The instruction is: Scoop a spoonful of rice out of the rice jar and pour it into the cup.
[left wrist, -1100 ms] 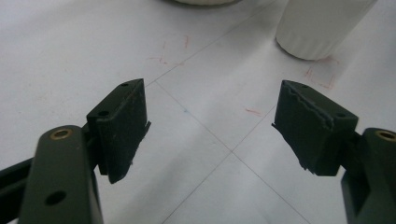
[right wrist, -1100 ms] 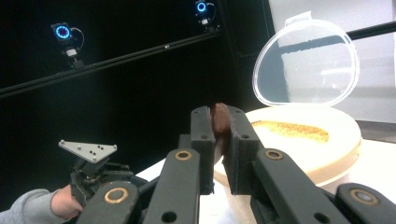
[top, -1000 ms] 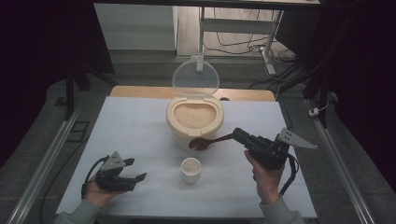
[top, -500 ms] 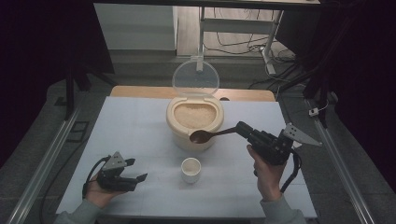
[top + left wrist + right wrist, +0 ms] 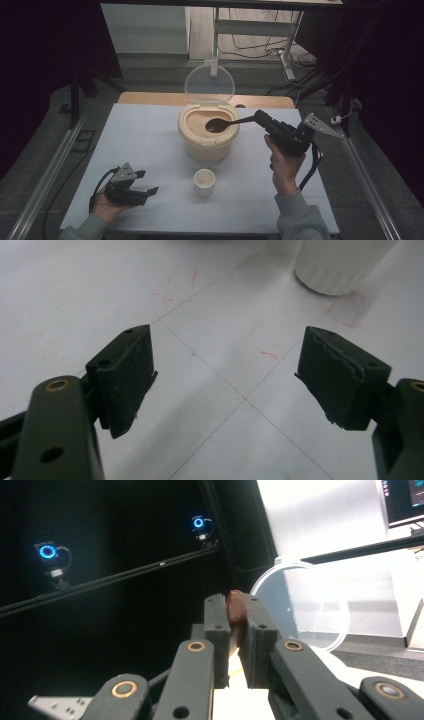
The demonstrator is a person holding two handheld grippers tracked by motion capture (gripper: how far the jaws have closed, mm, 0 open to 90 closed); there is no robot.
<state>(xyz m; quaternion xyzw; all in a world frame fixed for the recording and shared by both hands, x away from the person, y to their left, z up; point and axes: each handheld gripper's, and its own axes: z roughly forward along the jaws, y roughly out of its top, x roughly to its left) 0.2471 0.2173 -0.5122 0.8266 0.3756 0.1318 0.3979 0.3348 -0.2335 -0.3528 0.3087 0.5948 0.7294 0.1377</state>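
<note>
A cream tub (image 5: 207, 142) of pale grain stands mid-table with its clear lid (image 5: 210, 82) hinged upright behind it. My right gripper (image 5: 260, 119) is shut on the handle of a brown spoon (image 5: 217, 125), whose bowl hangs over the grain at the tub's right side. In the right gripper view the jaws (image 5: 235, 615) pinch the spoon handle (image 5: 235, 605), with the clear lid (image 5: 305, 605) beyond. A small white cup (image 5: 204, 181) stands in front of the tub. My left gripper (image 5: 145, 182) rests on the table at the left, open and empty (image 5: 225, 380), pointing toward the cup (image 5: 340, 265).
The white table top (image 5: 150, 135) carries thin seams and faint red marks (image 5: 267, 354). Metal rails run along both sides (image 5: 45, 175). A desk frame and cables (image 5: 285, 50) stand beyond the far edge, in the dark.
My right gripper has lifted and carried the spoon from in front of the tub's near wall up over its rim, above the grain. The left gripper has stayed put.
</note>
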